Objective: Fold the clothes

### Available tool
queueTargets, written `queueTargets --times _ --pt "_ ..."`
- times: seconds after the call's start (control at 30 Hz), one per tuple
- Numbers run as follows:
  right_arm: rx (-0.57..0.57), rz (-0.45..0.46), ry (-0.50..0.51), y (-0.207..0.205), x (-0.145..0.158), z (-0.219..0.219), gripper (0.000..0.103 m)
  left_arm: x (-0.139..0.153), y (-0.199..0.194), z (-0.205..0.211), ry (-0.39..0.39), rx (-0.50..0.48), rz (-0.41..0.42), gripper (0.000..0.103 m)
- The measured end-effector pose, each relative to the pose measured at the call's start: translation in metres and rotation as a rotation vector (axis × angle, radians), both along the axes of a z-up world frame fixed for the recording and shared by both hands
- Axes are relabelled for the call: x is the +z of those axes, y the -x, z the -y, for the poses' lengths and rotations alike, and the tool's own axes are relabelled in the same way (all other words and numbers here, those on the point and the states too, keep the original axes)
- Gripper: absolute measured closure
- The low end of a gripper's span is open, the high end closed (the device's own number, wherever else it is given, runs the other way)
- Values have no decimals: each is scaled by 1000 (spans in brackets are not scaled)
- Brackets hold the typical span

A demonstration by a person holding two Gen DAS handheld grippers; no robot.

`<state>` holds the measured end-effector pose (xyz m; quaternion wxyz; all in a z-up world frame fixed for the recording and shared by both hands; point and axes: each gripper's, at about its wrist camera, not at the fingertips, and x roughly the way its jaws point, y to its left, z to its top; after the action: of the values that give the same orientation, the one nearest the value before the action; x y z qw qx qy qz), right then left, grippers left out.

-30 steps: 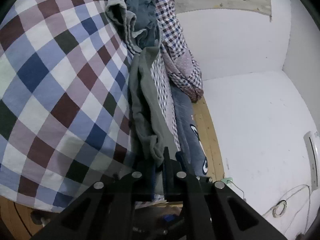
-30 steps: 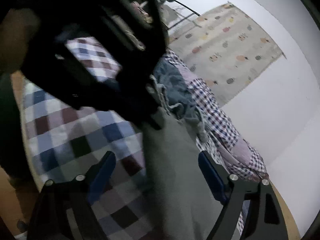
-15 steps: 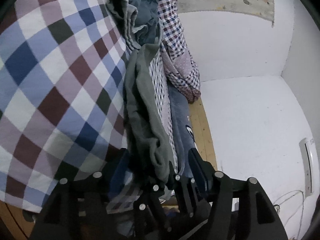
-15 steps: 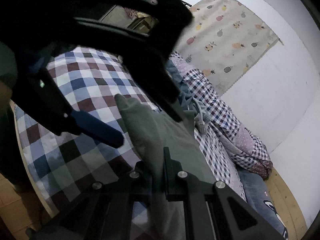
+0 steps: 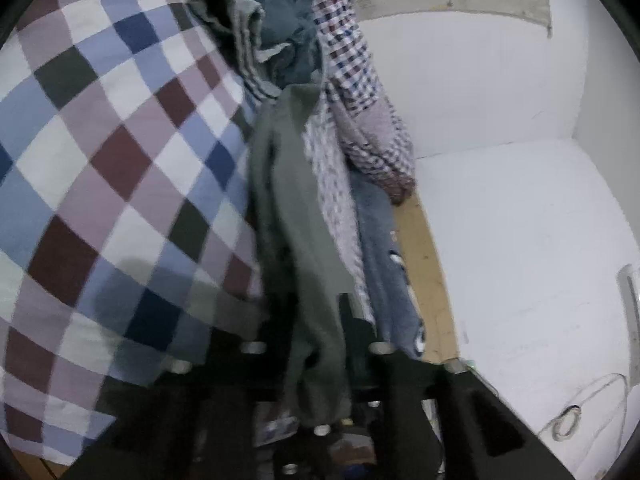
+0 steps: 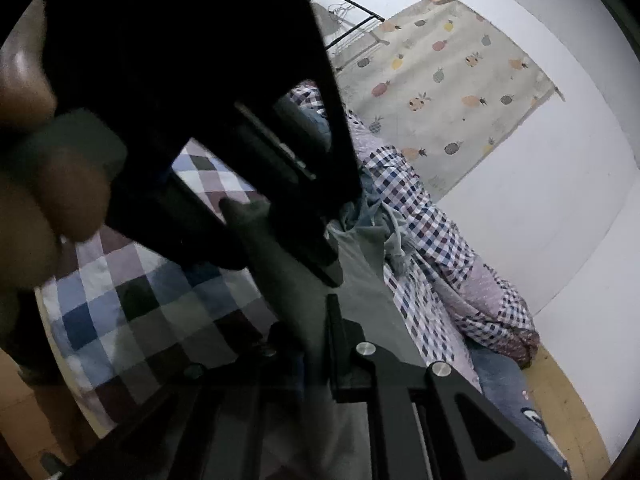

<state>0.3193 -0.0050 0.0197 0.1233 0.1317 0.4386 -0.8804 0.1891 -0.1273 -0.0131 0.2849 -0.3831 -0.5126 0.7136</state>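
The right hand-held gripper is clamped on a grey-green garment, its two fingers drawn together with the cloth pinched between them. The garment runs upward from this grip across the bed and passes under the left hand-held gripper's dark body, which fills the upper left of the right wrist view. A hand grips that body at the left edge.

In the left wrist view the same grey-green garment hangs as a long bunched strip down the middle of the frame and drapes over the left hand-held gripper. The frame is blurred and the cloth covers the fingertips, so whether this gripper is apart or together cannot be told.

The garment lies along the edge of a checked bedspread in blue, maroon, lilac and white. At the head of the strip sits a heap of other clothes, teal and grey. Beside the garment, toward the wall, lie a small-check shirt and a blue fabric piece on the bed's far edge. A pineapple-print cloth hangs on the white wall.
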Motion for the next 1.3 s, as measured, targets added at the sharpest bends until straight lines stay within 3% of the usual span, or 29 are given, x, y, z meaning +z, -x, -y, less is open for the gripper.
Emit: queueTargets --times 0.07,0.13,0.17,0.5,0.83,1.3 --pt "-3 -20 -25 -1 -4 0 80 2 1 1 5 4 0 94" --pt "-24 -43 -38 1 -6 -5 51 10 0 1 22 -7 -27 95" --pt "-40 -58 -46 2 -8 -8 48 13 1 0 18 -13 -39 95" --pt "-272 -71 -129 26 -23 -71 47 28 9 0 -5 -33 -87 95" --pt "-532 -52 -228 40 -31 -185 47 36 9 7 -58 -28 -108 96" --pt "-647 -63 -380 16 -49 -269 47 41 12 9 -104 -3 -111 96"
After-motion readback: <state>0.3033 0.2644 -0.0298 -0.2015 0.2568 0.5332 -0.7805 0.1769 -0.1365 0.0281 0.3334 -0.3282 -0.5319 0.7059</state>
